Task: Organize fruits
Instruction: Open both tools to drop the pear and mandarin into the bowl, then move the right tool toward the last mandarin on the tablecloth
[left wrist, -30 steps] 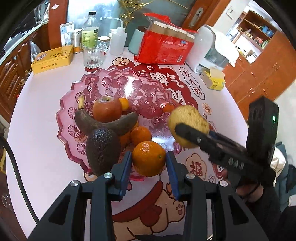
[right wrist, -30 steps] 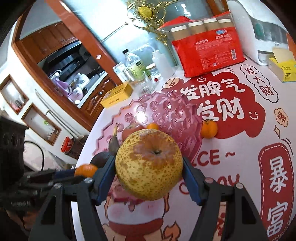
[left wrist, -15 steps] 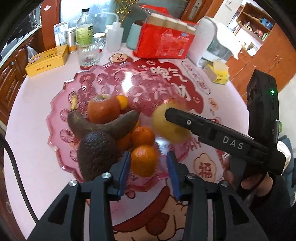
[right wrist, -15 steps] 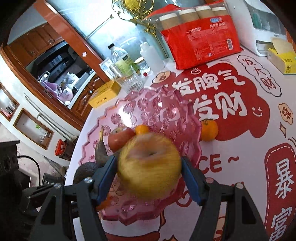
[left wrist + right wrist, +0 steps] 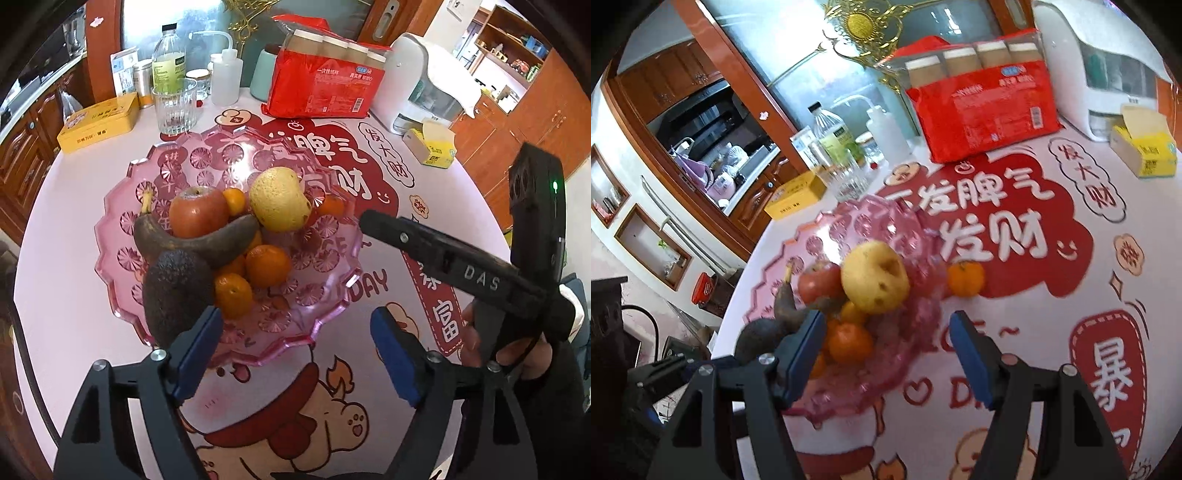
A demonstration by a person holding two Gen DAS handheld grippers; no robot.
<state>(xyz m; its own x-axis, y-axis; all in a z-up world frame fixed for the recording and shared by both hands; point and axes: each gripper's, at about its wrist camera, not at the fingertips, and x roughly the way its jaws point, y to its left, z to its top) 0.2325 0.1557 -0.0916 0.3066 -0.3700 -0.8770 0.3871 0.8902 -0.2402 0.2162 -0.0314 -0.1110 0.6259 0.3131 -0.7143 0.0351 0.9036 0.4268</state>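
A pink glass fruit tray (image 5: pixel 325 295) (image 5: pixel 857 229) holds a yellow pear (image 5: pixel 279 199) (image 5: pixel 874 275), a red apple (image 5: pixel 197 211) (image 5: pixel 818 282), a dark banana (image 5: pixel 192 243), an avocado (image 5: pixel 175 291) and several tangerines (image 5: pixel 267 266) (image 5: pixel 849 341). One tangerine (image 5: pixel 965 278) lies on the table right of the tray, and shows behind the pear in the left wrist view (image 5: pixel 330 205). My left gripper (image 5: pixel 295 341) is open and empty at the tray's near rim. My right gripper (image 5: pixel 886 350) is open and empty, just back from the pear.
At the back of the table stand a red pack of paper cups (image 5: pixel 325 88), a white appliance (image 5: pixel 428 85), a yellow box (image 5: pixel 430 147), a glass (image 5: pixel 173 107), bottles (image 5: pixel 168 55) and a yellow tin (image 5: pixel 99 122). The right gripper's body (image 5: pixel 461 266) crosses the left view.
My right gripper carried the pear over the tray, let it go there and opened. My left gripper set its tangerine in the tray, opened and drew back.
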